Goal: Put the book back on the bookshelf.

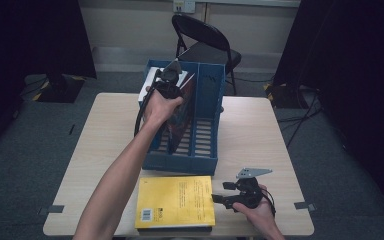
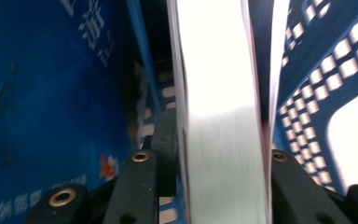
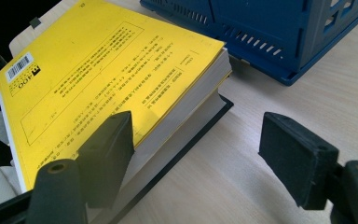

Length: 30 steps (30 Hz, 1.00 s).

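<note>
From the high view, I see my left tool (image 1: 169,80) in the upper middle of the frame, reaching down into the blue file rack (image 1: 206,150) that stands on the bench (image 1: 260,135). It is at the top edge of a dark red book (image 1: 182,117) that stands inside the rack. A white book (image 1: 152,80) stands at the far left of the rack. My right tool (image 1: 219,198) is in the lower right part of the frame, low over the bench, and its jaws point to the left, at the right edge of the yellow book (image 1: 176,201). This book lies flat at the near edge of the bench, just in front of the rack, on top of another book.

In the left gripper view, the white page edge of the book (image 2: 219,116) runs up through the middle of the frame, between the two black jaws at the bottom. The right jaw lies against the book, but the left pad stands a little away from it, so the left tool does not press on it. A blue cover (image 2: 51,93) is on the left side and the grid wall of the rack (image 2: 317,84) on the right.

In the right gripper view, the jaws stand wide and hold nothing. The left jaw is in front of the corner of the yellow book (image 3: 98,79), the right jaw is over bare bench (image 3: 242,154). Under the yellow book lies a dark book (image 3: 214,109). The rack (image 3: 270,32) is in the upper right.
</note>
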Each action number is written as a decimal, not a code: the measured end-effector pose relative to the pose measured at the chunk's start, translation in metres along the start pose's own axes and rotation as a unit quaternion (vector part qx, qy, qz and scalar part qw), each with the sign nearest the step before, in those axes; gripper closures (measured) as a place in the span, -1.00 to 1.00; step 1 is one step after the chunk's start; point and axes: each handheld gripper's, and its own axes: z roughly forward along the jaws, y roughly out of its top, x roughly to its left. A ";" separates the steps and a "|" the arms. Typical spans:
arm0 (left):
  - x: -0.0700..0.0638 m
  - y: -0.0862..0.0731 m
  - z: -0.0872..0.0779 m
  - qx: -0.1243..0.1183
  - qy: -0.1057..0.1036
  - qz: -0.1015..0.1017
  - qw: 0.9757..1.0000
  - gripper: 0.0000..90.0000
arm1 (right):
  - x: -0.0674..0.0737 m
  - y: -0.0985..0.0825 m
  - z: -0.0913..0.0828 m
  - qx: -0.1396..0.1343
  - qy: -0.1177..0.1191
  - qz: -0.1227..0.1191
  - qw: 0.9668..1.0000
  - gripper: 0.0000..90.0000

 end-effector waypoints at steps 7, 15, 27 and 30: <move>0.007 -0.012 -0.001 -0.026 -0.025 -0.002 0.999 0.44 | 0.000 0.001 0.000 -0.001 -0.002 0.000 1.000 -0.43; 0.008 -0.021 -0.001 -0.037 -0.035 0.019 0.999 0.29 | 0.000 0.001 0.001 -0.001 -0.003 -0.001 1.000 -0.43; 0.007 -0.036 -0.004 -0.041 -0.036 0.053 0.997 0.33 | 0.000 0.001 0.001 0.000 -0.003 -0.001 1.000 -0.44; 0.007 -0.044 -0.003 -0.046 -0.042 0.061 0.996 0.27 | 0.000 0.001 0.001 0.000 -0.004 -0.001 1.000 -0.44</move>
